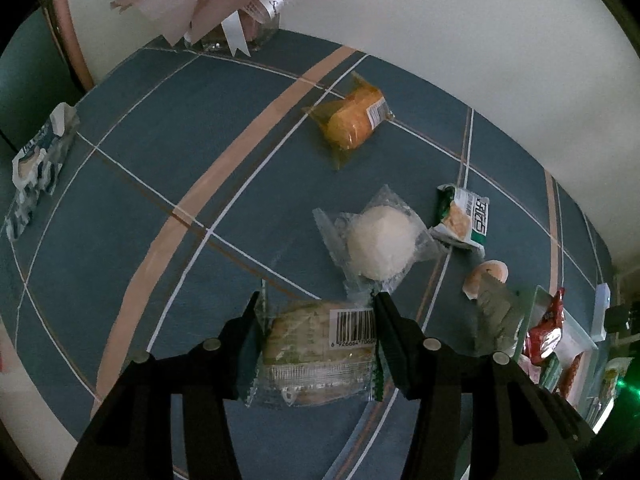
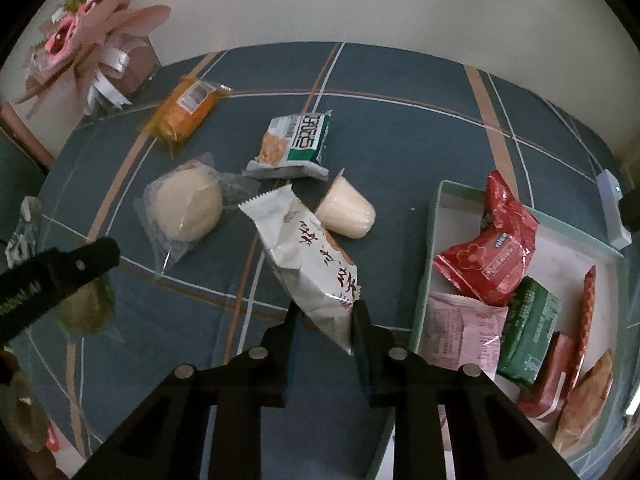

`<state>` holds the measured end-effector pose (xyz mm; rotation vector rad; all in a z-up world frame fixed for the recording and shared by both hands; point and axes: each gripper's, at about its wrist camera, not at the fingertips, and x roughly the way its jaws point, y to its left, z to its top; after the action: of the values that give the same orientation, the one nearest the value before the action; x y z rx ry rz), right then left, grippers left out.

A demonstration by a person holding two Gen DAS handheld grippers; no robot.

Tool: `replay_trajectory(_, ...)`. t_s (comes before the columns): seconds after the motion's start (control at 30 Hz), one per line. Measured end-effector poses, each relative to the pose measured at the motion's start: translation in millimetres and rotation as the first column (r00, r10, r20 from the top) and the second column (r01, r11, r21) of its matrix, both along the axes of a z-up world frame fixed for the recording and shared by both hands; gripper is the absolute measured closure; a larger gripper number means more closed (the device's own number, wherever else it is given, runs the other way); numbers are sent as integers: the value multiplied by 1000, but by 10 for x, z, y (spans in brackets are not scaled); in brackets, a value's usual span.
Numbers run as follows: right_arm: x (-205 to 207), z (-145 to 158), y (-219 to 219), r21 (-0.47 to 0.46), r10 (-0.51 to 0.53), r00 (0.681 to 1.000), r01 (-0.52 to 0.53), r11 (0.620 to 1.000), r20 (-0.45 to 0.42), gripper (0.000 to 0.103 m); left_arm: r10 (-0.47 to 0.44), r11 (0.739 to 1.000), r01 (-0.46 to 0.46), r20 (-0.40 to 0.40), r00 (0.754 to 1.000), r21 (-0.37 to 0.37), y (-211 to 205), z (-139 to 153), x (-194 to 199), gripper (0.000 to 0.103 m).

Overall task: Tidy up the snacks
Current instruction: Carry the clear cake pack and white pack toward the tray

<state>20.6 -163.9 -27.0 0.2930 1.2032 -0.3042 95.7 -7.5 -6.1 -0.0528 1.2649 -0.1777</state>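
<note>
Right tool (image 2: pixel 324 320) grips white packet (image 2: pixel 308 264); jelly cup (image 2: pixel 347 212) behind.

Clear-wrapped green-flecked pastry (image 1: pixel 316 352), barcode up, clamped crosswise in the left gripper (image 1: pixel 316 316). White printed packet (image 2: pixel 316 268), tilted, pinched at its lower end by the right gripper (image 2: pixel 324 320). Orange cake (image 2: pixel 184 112), white bun (image 2: pixel 188 206) and green-white cracker pack (image 2: pixel 296 142) lie loose on the worktop (image 2: pixel 400 140).

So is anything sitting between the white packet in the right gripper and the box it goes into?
Nothing visible. The right gripper holds the white packet just beside the box's near wall, with only bare cloth between. The box is crowded, though: a pink packet lies nearest.
</note>
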Motion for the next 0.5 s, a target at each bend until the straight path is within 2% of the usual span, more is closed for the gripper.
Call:
replay_trajectory(0.2, -71, 62, -75, 47, -26, 999, 24, 999, 26, 80, 10, 1000, -10, 3, 1000, -17, -5, -31, 44, 48)
replay_trajectory(0.5, -171, 276, -237, 98, -59, 995, 51, 994, 83, 80, 6, 998, -4, 26, 1000, -62, -9, 120, 17, 48)
